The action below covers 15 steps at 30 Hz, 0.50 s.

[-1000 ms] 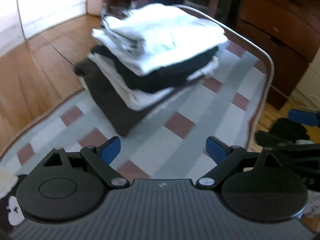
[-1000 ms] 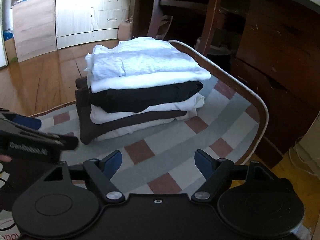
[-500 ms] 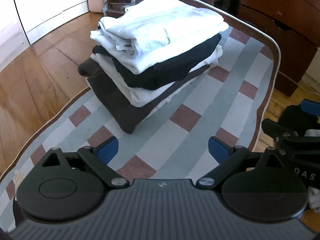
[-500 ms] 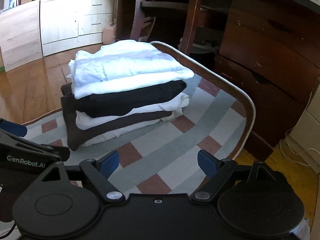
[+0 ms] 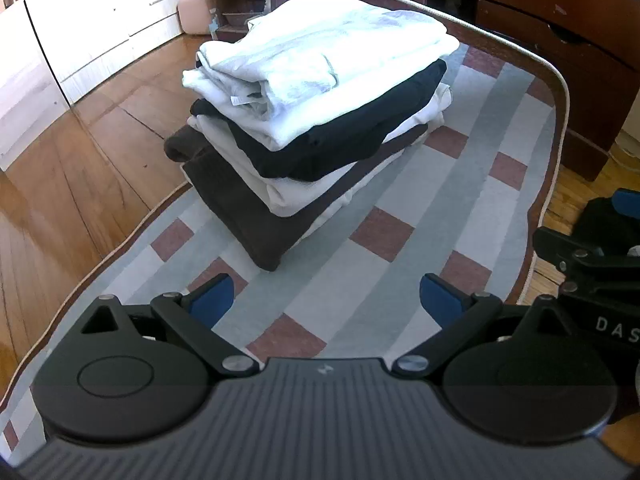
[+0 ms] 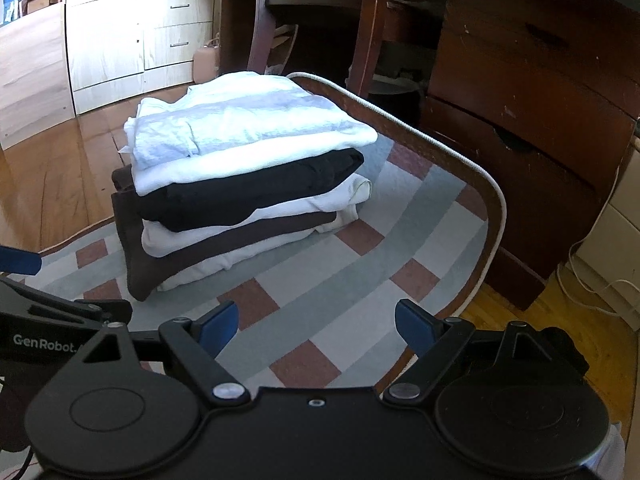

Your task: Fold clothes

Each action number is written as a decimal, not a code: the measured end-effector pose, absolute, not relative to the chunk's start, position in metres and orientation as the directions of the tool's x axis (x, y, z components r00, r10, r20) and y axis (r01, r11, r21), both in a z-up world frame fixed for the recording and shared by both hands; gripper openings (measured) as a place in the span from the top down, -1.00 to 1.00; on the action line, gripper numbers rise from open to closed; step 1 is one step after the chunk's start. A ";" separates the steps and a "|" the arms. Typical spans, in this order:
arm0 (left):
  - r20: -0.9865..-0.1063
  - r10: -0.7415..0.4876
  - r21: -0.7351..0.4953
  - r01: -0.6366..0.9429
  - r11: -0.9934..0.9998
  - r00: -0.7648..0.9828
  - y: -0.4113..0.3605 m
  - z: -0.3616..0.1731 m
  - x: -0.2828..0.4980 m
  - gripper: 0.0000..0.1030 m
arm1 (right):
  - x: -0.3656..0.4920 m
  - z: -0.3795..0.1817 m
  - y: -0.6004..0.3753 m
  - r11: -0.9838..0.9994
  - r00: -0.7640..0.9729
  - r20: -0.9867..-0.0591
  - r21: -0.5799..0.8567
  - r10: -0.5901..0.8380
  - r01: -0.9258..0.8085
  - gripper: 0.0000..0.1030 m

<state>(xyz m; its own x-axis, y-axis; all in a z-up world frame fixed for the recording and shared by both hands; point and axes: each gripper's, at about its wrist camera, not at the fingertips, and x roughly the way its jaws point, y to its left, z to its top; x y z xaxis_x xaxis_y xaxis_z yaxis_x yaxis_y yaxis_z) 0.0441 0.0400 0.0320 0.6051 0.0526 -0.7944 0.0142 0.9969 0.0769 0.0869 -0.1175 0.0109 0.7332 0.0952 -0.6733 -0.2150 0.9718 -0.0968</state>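
Observation:
A stack of folded clothes point(image 5: 320, 120) lies on a checked rug point(image 5: 400, 280): white pieces on top, then black, white and dark brown layers. My left gripper point(image 5: 326, 298) hovers over the rug in front of the stack, apart from it; its jaws are opening with nothing between them. The right wrist view shows the same stack point(image 6: 248, 168) from the other side. My right gripper point(image 6: 318, 322) stands open and empty above the rug point(image 6: 360, 280), also short of the stack. Each gripper's black body shows at the edge of the other's view.
Wooden floor point(image 5: 80, 160) surrounds the rug. A dark wooden dresser point(image 6: 520, 120) and chair legs point(image 6: 368, 28) stand behind the stack. Light cabinets point(image 6: 140, 40) and a pink bag point(image 5: 194, 8) are at the far left. A white cable point(image 6: 592, 280) lies on the floor at right.
The left view has steadied and turned, so the stack now sits nearer the middle. The left jaws have spread a little wider. The right view has shifted only slightly.

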 end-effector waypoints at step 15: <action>-0.781 0.060 0.099 0.028 0.995 0.622 0.040 0.035 0.039 -0.97 | 0.090 0.008 -0.117 0.971 0.728 -0.679 -0.092 0.099 -0.218 -0.72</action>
<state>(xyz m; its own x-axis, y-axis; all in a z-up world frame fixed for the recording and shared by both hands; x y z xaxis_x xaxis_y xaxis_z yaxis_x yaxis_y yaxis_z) 0.0386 0.0399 0.0348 0.6219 0.0600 -0.7808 0.0280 0.9947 0.0987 0.0904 -0.1174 0.0082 0.7275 0.0990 -0.6789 -0.2185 0.9714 -0.0925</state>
